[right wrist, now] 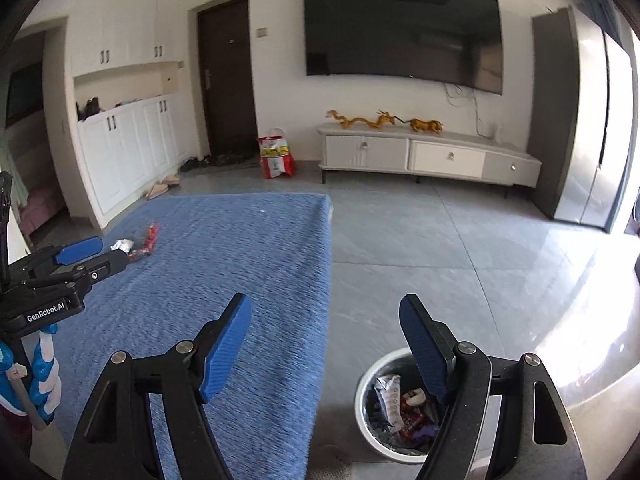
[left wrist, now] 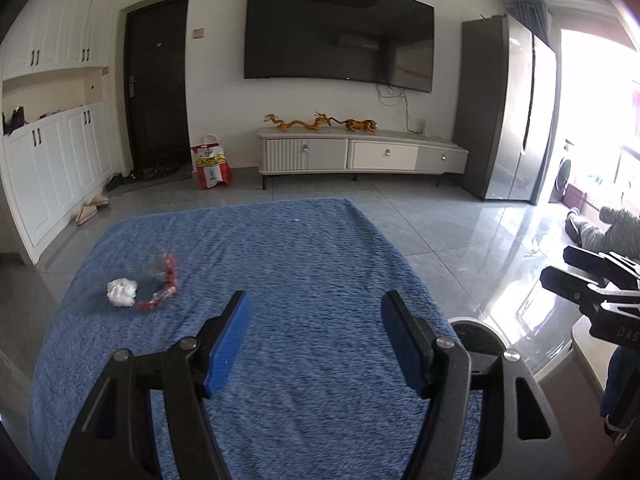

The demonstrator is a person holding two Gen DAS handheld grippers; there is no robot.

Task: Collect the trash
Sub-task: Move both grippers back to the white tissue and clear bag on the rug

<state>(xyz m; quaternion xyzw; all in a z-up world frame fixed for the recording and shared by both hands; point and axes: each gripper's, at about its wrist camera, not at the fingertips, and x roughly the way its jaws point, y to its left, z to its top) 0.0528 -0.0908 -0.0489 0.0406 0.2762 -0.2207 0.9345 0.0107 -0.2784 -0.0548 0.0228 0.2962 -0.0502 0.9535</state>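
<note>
A crumpled white paper ball (left wrist: 122,292) and a clear wrapper with red edges (left wrist: 162,282) lie together on the left of the blue cloth-covered table (left wrist: 304,264). My left gripper (left wrist: 316,320) is open and empty above the table's middle, right of the trash. My right gripper (right wrist: 324,332) is open and empty, over the table's right edge and a white bin (right wrist: 370,384) on the floor that holds wrappers. The paper ball (right wrist: 122,245) and wrapper (right wrist: 146,242) show far left in the right wrist view, beside the left gripper (right wrist: 92,258).
The bin's rim (left wrist: 476,326) shows past the table's right edge. A white TV console (left wrist: 360,152) with gold figurines stands under a wall TV (left wrist: 338,34). A red bag (left wrist: 210,164) and slippers (left wrist: 92,208) lie near the door. A grey cabinet (left wrist: 504,108) stands right.
</note>
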